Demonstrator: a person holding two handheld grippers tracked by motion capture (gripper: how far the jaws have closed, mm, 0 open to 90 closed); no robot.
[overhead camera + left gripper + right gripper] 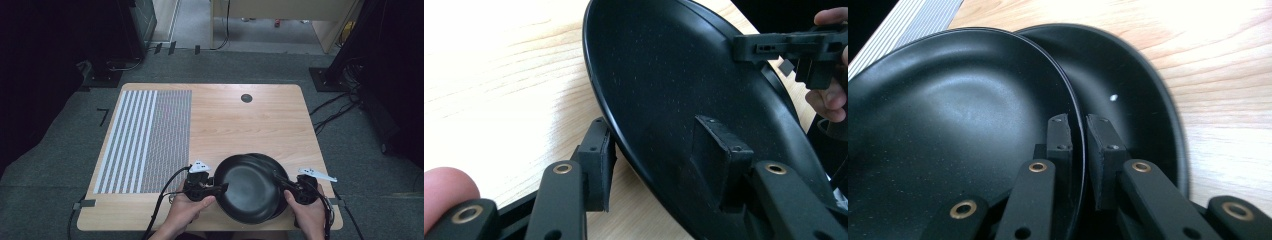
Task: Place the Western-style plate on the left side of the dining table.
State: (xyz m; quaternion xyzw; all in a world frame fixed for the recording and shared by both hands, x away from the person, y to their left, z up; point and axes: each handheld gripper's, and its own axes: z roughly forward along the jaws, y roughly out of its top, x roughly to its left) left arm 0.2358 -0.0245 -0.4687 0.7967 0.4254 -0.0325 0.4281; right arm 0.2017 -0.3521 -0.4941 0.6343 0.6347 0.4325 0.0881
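Left tongs (221, 187): at the near-left rim of the top plate (250, 185). In the left gripper view one pad sits inside the dish and the other outside under the rim; a gap shows at the outer pad, so not yet clamped.
Right tongs (280, 181): clenched on the top plate's right rim. The right gripper view has the rim pinched between both pads (1059, 137).
Hands: left hand (182, 207) wraps the left tongs from below; right hand (310, 215) holds the right tongs. Both come in from the near edge.
Top plate: black and round, tilted, its left edge raised off the counter. It lies over a second plate.
Lower plate (1128, 85): black, under and behind the top one, offset toward the far right. In the high view a sliver of its rim shows past the top plate.
Position: both plates sit at the near-right part of the counter (235, 120), close to the front edge.
Mat (150, 140): striped and dotted sheet on the counter's left half, well apart from the plates.
Hole (246, 98): dark round grommet near the far edge.
Cable (160, 200): trails from the left tongs over the front edge.
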